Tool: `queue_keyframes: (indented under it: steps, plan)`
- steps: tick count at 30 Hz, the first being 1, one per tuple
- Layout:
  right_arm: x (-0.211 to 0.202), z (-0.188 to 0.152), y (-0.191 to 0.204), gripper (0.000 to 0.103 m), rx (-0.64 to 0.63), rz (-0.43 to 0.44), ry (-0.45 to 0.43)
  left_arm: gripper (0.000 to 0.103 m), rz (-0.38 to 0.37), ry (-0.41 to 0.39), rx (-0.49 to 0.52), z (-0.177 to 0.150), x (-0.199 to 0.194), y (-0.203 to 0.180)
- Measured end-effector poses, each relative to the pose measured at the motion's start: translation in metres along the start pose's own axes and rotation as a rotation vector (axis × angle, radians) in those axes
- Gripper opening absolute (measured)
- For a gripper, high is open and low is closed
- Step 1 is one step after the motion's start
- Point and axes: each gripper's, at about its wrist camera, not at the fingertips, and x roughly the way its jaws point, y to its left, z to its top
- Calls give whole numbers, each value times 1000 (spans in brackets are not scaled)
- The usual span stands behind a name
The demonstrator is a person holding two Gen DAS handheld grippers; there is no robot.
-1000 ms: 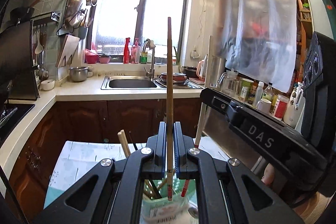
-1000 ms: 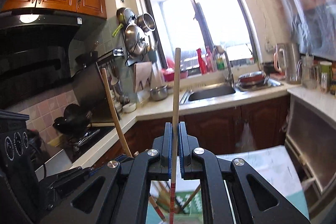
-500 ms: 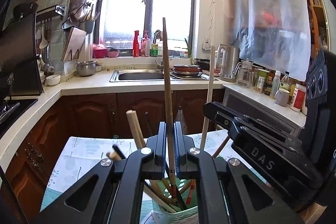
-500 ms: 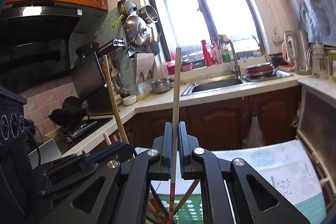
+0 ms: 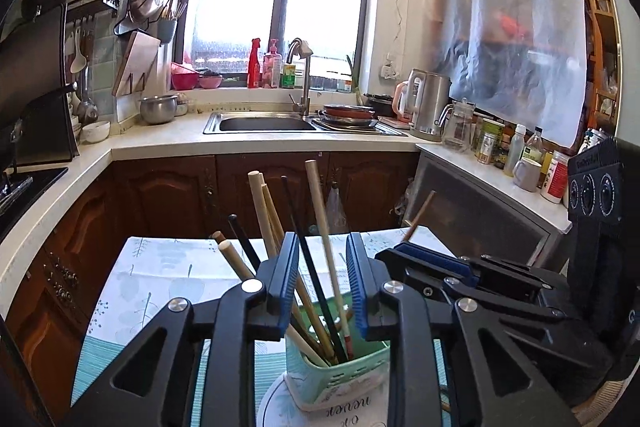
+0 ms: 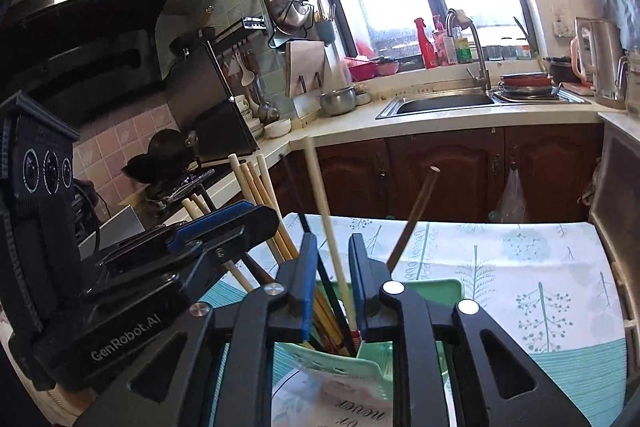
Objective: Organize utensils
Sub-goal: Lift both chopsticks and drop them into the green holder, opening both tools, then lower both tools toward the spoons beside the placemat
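Left gripper (image 5: 322,281) has its blue-padded jaws spread apart, gripping nothing. Directly below and between them sits the green utensil holder (image 5: 340,373), on a table covered with a leaf-print cloth (image 5: 160,279). A pale chopstick (image 5: 326,251) stands in the holder and rises through the gap between the jaws, leaning slightly left at its top; it touches neither pad as far as the fisheye shows. A black chopstick (image 5: 306,259) runs beside it, also within the gap. More wooden chopsticks (image 5: 262,211) fan up to the left of the jaws.

Right gripper (image 6: 331,283) likewise parted, nothing clamped. A pale chopstick (image 6: 326,227) stands up between its jaws, with its foot in the holder (image 6: 372,359) just beneath. A brown chopstick (image 6: 412,219) leans out to the right, just outside the right jaw. The two grippers sit close side by side over the holder.
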Motion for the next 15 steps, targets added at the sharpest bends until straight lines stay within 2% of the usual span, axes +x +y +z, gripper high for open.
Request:
queue_keyframes:
  steps: [2, 4, 7, 11, 13, 15]
  plan:
    - [-8, -1, 2, 21, 5, -2, -2, 34, -2, 9, 3, 1, -7, -2]
    - [-17, -1, 6, 21, 9, -4, -1, 50, 1, 9, 5, 1, -17, -4]
    - [-36, -2, 12, 21, 20, -7, 16, 51, -18, 30, 3, 0, -35, -10]
    - [-62, -10, 20, 26, 52, -27, 86, 53, -46, 85, 3, -8, -61, -18]
    - [-77, -20, 23, 28, 56, -55, 127, 62, -66, 113, 4, -16, -74, -21]
    - [-92, -34, 27, 28, 61, -70, 169, 65, -70, 142, 7, -25, -85, -24]
